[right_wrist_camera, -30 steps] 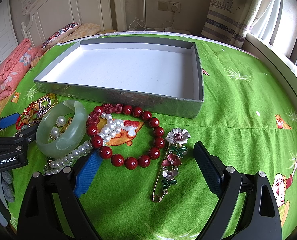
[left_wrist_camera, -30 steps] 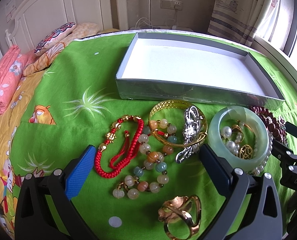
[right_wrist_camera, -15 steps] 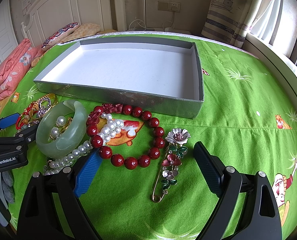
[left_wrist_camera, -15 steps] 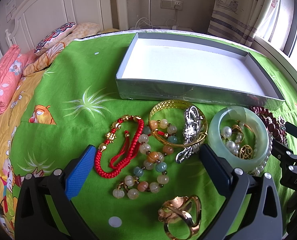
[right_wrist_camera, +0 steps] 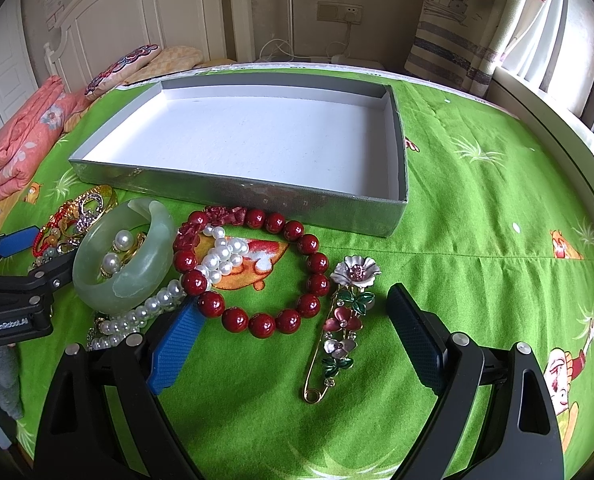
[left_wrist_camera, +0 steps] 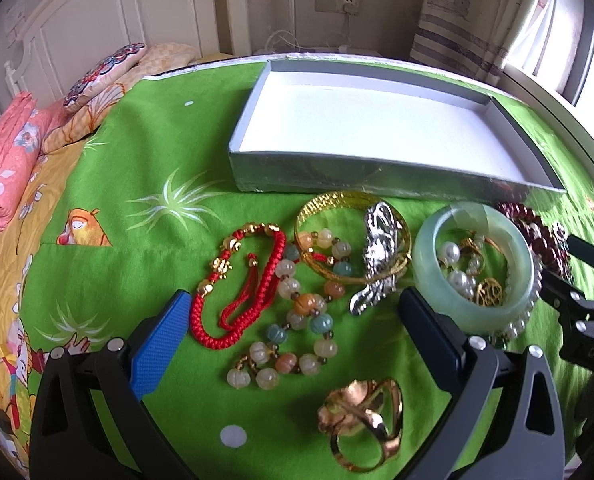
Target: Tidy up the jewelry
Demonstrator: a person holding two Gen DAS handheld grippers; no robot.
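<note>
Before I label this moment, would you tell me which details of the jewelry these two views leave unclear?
- Pearl strand: in the right wrist view it runs under the jade bangle and behind the right gripper finger; its full length is hidden.
- Dark red bead bracelet: in the left wrist view, partly hidden by the bangle and the other gripper.
- Gold pendant inside the bangle: motif too small to read.
- Gold ring: its shank nears the frame's bottom edge.

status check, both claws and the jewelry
Left claw open, right claw open, both empty. Jewelry loose on green cloth. Tray empty. Nothing blocking.
</note>
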